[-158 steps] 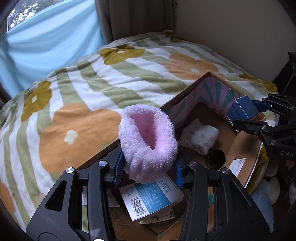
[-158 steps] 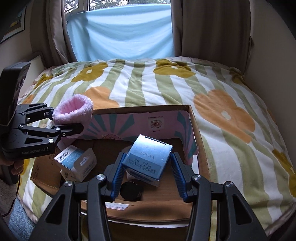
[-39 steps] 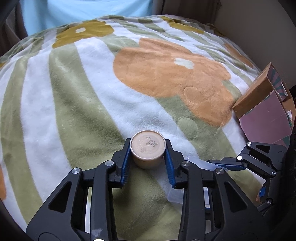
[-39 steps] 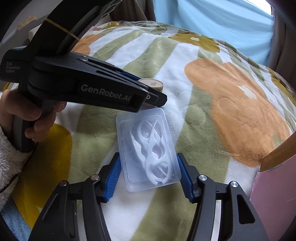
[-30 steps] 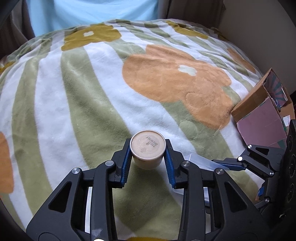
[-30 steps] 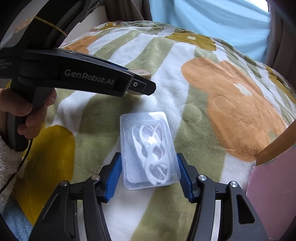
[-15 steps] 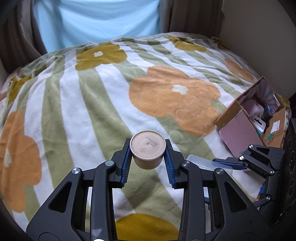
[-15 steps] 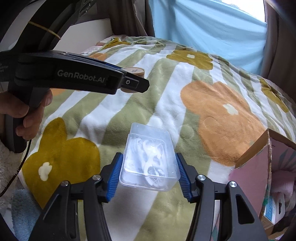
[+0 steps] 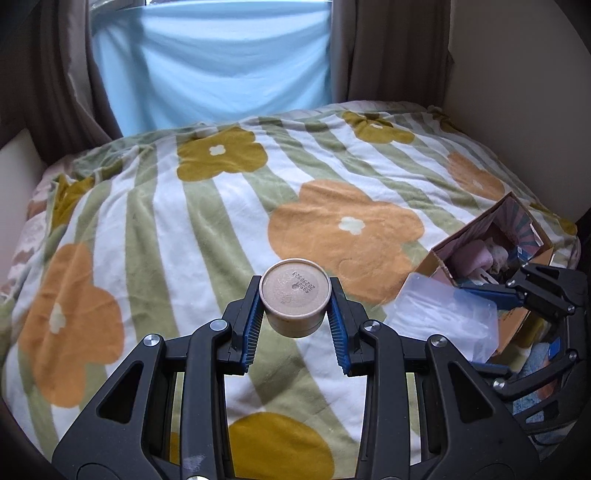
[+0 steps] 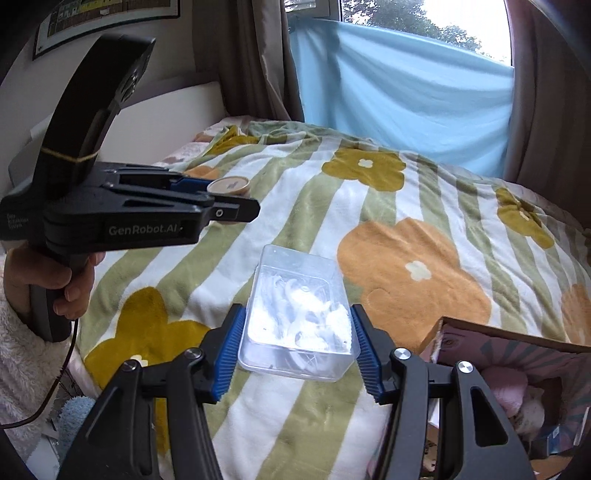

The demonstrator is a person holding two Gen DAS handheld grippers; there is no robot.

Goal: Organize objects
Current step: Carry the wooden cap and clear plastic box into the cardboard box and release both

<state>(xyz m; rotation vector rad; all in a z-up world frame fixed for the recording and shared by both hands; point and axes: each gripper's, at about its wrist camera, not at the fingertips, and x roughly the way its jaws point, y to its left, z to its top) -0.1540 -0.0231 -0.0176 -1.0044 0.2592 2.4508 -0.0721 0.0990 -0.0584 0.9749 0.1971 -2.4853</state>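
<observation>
Soft daylight came from the window [image 10: 424, 22] far beyond the jaws, glaring white there in the right wrist view and filtered through a blue sheet [image 9: 214, 62]. The blanket [image 9: 177, 229] was evenly lit, shadows faint. Both pictures were sharp, with fisheye bending and dark corners.

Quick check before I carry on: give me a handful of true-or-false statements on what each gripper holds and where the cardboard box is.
1. The left gripper is shut on the round tan container. True.
2. The right gripper is empty. False: it is clamped on the clear plastic box of white pieces.
3. The round tan container rests on the floral blanket. False: it is held above it.
4. The cardboard box already holds pink fluffy items. True.
</observation>
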